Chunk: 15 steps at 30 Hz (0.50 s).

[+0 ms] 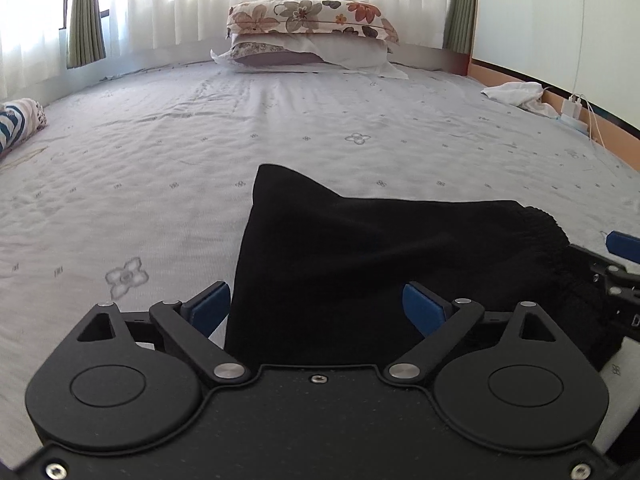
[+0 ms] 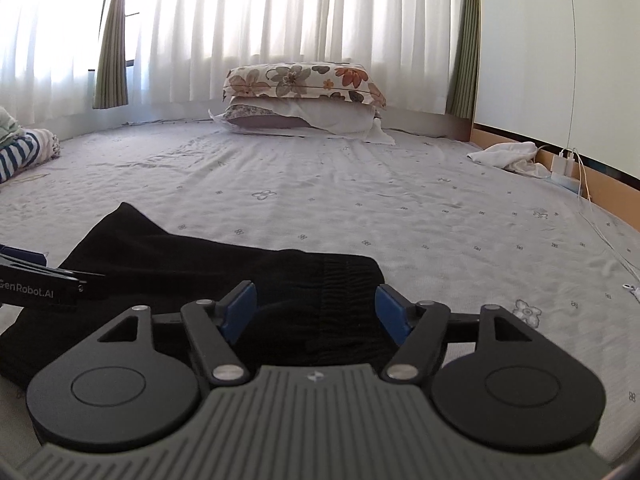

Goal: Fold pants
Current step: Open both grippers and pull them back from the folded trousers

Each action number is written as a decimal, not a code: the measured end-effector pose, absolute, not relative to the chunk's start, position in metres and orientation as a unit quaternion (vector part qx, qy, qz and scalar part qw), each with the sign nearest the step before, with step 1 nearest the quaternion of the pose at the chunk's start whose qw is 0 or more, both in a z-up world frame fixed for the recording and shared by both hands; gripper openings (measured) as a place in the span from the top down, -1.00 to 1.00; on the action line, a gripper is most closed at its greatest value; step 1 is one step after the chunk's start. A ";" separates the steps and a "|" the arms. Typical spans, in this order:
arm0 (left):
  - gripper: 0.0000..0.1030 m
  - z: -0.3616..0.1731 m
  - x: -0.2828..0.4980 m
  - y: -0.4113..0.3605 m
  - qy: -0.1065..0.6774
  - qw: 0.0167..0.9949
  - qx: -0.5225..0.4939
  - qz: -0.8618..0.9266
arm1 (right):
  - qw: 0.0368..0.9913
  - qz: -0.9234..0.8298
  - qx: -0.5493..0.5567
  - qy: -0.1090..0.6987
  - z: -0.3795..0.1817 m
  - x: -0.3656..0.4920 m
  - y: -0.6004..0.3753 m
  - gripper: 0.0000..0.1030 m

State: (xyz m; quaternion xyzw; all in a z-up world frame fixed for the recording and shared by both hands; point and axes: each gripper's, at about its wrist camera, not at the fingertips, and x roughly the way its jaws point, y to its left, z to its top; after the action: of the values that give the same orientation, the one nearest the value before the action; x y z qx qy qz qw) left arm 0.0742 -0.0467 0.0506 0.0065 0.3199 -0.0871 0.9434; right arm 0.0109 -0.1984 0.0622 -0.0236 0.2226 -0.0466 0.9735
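Black pants (image 1: 360,256) lie folded on the grey bedsheet, with the elastic waistband at the right end (image 2: 348,280). My left gripper (image 1: 316,308) is open, its blue pads on either side of the left part of the pants. My right gripper (image 2: 316,308) is open over the waistband end, its blue pads on either side of the cloth. The right gripper's tip shows at the right edge of the left wrist view (image 1: 616,264). The left gripper's body shows at the left edge of the right wrist view (image 2: 36,280).
Two stacked pillows (image 1: 308,36) lie at the head of the bed by the curtains. A striped folded cloth (image 2: 24,152) sits at the far left. A white cloth (image 2: 508,156) and a charger with cables (image 2: 564,164) lie at the right edge by the wall.
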 end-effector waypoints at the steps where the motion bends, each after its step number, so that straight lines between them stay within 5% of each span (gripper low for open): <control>1: -0.86 0.050 0.068 -0.046 0.323 0.942 0.001 -0.088 | 0.973 -0.046 -0.026 0.223 0.061 0.005 -0.195 -0.56; 15: -0.99 0.027 -0.015 -0.037 0.354 0.933 -0.011 -0.064 | 0.967 -0.055 -0.008 0.249 0.040 -0.058 -0.185 -0.77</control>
State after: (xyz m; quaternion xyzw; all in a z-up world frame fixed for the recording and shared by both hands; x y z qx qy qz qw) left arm -0.0155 -0.0368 0.0274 -0.0109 0.3541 -0.0643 0.9329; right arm -0.0582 -0.1846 0.0402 -0.0085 0.2493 -0.0552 0.9668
